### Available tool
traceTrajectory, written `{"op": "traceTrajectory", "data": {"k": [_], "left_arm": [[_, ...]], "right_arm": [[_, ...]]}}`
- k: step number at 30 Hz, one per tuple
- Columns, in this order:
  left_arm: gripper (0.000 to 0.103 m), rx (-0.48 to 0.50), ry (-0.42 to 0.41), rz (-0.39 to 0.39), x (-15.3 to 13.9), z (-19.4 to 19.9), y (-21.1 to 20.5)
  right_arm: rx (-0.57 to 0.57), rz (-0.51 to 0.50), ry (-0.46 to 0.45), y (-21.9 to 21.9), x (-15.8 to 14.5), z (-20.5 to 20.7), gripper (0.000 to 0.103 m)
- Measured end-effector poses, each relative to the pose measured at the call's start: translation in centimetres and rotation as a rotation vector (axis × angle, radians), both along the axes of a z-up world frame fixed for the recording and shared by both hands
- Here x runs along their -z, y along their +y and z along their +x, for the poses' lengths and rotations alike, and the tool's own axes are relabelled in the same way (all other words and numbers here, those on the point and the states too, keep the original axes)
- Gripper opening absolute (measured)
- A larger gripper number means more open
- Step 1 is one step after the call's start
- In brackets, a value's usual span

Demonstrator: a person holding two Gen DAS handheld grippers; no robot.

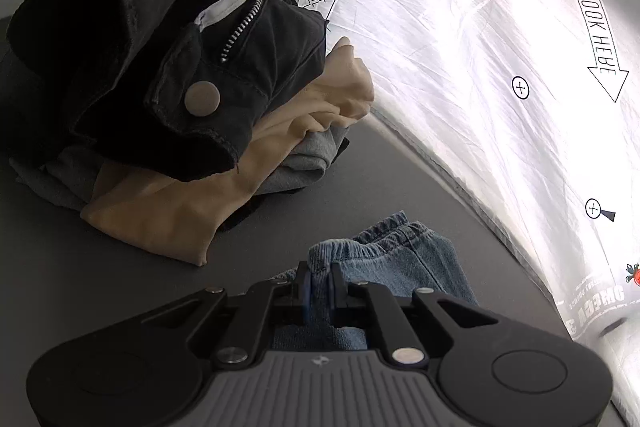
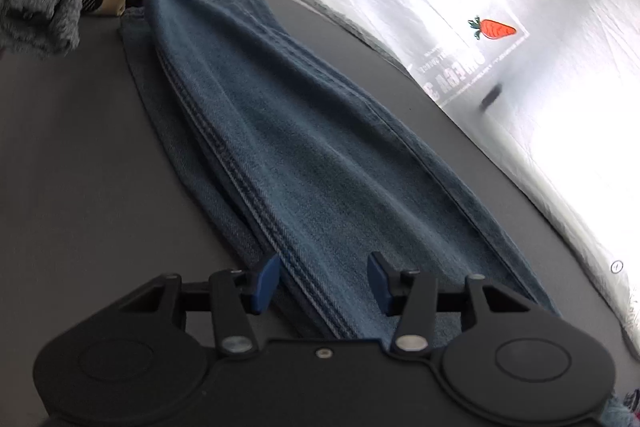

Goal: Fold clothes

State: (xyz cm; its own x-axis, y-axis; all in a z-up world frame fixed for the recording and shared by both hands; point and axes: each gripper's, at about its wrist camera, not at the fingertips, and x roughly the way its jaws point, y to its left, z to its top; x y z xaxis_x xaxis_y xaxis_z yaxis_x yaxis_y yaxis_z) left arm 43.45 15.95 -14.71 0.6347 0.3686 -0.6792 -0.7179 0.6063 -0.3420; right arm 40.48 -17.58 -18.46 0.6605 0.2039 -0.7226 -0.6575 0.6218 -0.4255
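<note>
The blue jeans [image 2: 304,155] lie stretched along the bench [image 2: 72,147], unfolded, the left gripper [image 1: 320,281] pinching their waistband, the right gripper [image 2: 323,281] half-open astride the leg, gripping nothing.

A staged recording setup rather than a home: grey table [image 1: 360,179], heaped clothes [image 1: 160,87], backlit printed plastic sheeting [image 1: 500,67].

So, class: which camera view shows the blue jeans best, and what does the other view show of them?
The right wrist view: the blue jeans lie stretched lengthwise over the grey table, seams visible, between the open right gripper. The left wrist view shows only the bunched elastic waistband, pinched in the shut left gripper.
</note>
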Motion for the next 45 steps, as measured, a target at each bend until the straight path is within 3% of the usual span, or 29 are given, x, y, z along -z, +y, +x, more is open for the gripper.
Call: {"op": "traceTrajectory", "data": {"k": [1, 2, 3, 6, 9, 12, 13, 14, 16, 17, 20, 23, 25, 28, 29, 30, 33, 35, 36, 37, 38, 43, 45], "left_arm": [[0.009, -0.005, -0.014, -0.013, -0.3, -0.1, 0.1], [0.009, -0.008, -0.023, -0.013, -0.6, -0.2, 0.1], [0.009, -0.006, -0.026, 0.000, -1.0, -0.2, 0.0], [0.009, 0.013, -0.021, 0.068, -2.1, -0.1, -0.6], [0.010, 0.025, 0.037, 0.123, -1.7, 0.4, -0.9], [0.016, 0.067, 0.211, 0.165, 0.6, 1.9, -1.3], [0.018, 0.079, 0.259, 0.181, 1.0, 2.2, -1.5], [0.025, 0.084, 0.277, 0.195, 1.1, 2.1, -1.7], [0.039, 0.112, 0.241, 0.220, 0.7, 1.6, -1.9], [0.044, 0.128, 0.219, 0.237, 0.4, 1.4, -2.1], [0.044, 0.186, 0.168, 0.296, -0.8, 1.5, -2.8], [0.049, 0.284, 0.141, 0.321, -0.7, 4.5, -2.4], [0.053, 0.313, 0.133, 0.299, -0.3, 6.7, -1.9], [0.055, 0.332, 0.117, 0.194, 1.1, 10.2, -0.7], [0.060, 0.340, 0.115, 0.178, 1.7, 11.2, -0.5], [0.065, 0.346, 0.125, 0.179, 2.3, 12.3, -0.4], [0.066, 0.355, 0.170, 0.179, 4.1, 15.1, -0.1], [0.065, 0.357, 0.185, 0.169, 4.8, 16.1, -0.1], [0.058, 0.351, 0.184, 0.176, 4.9, 16.3, -0.2], [0.045, 0.347, 0.180, 0.184, 4.9, 16.3, -0.5], [0.014, 0.353, 0.173, 0.185, 5.0, 16.3, -0.7], [0.012, 0.300, 0.128, 0.314, 3.4, 15.7, -2.7], [0.013, 0.291, 0.133, 0.327, 3.2, 16.1, -2.5]], "right_arm": [[-0.042, -0.067, -0.037, 0.8, 0.8, -0.4, 0.032], [-0.081, -0.116, -0.074, 1.3, 1.3, -0.7, 0.014], [-0.104, -0.137, -0.092, 1.6, 1.5, -1.0, 0.011], [-0.103, -0.065, -0.049, 1.2, 0.2, -1.0, 0.011], [-0.102, 0.000, 0.000, 0.9, -0.6, -1.0, 0.011], [-0.072, 0.014, 0.092, 1.2, 1.1, -0.3, 0.013], [-0.054, 0.023, 0.114, 1.2, 1.3, -0.1, 0.017], [-0.038, 0.042, 0.133, 1.1, 1.2, 0.1, 0.027], [-0.017, 0.110, 0.160, 0.6, 0.2, 0.2, 0.042], [-0.005, 0.145, 0.173, 0.4, -0.2, 0.4, 0.044], [0.062, 0.249, 0.217, -0.8, -1.4, 1.3, 0.045], [0.119, 0.280, 0.234, -1.5, -1.3, 2.0, 0.045], [0.133, 0.264, 0.225, -1.7, -1.0, 2.3, 0.045], [0.151, 0.243, 0.207, -2.1, -0.4, 3.2, 0.045], [0.170, 0.245, 0.205, -2.5, -0.2, 3.6, 0.045], [0.196, 0.249, 0.201, -2.7, -0.1, 4.1, 0.045], [0.258, 0.263, 0.204, -3.5, 0.3, 5.5, 0.045], [0.278, 0.261, 0.194, -3.9, 0.4, 6.3, 0.045], [0.285, 0.255, 0.184, -4.0, 0.5, 6.7, 0.045], [0.293, 0.249, 0.172, -4.1, 0.5, 6.9, 0.045], [0.306, 0.245, 0.162, -4.4, 0.5, 7.1, 0.045], [0.397, 0.276, 0.151, -6.3, 0.2, 8.1, 0.045], [0.430, 0.291, 0.150, -7.2, 0.0, 8.2, 0.045]]}}
